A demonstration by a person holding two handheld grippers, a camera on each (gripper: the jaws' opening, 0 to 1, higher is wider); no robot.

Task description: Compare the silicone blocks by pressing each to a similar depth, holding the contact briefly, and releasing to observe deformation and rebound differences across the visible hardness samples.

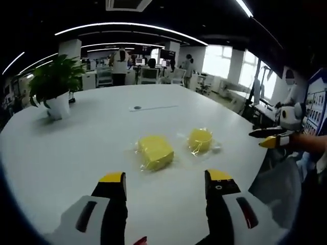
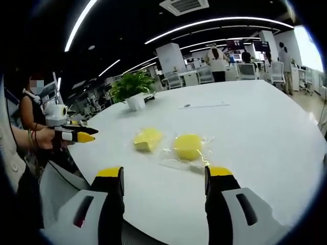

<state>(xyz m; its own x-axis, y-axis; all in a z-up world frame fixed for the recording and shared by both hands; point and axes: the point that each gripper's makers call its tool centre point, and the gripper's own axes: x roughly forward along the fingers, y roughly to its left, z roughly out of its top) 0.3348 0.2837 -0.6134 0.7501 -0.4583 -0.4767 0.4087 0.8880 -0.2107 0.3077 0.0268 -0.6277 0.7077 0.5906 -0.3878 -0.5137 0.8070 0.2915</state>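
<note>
Nowhere legible writing; yellow blocks (image 1: 156, 151) in clear wrap.

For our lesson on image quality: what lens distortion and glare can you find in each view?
Left gripper view: ceiling lights bend into arcs, the table edge curves, windows blow out white, block wrap glints. Right gripper view: same fisheye bending, bright window at the upper right, shiny wrap around the round block.

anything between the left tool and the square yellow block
Nothing visible. Bare white table lies between the open left tool and the square yellow block. The round block sits off to its side, apart.
</note>
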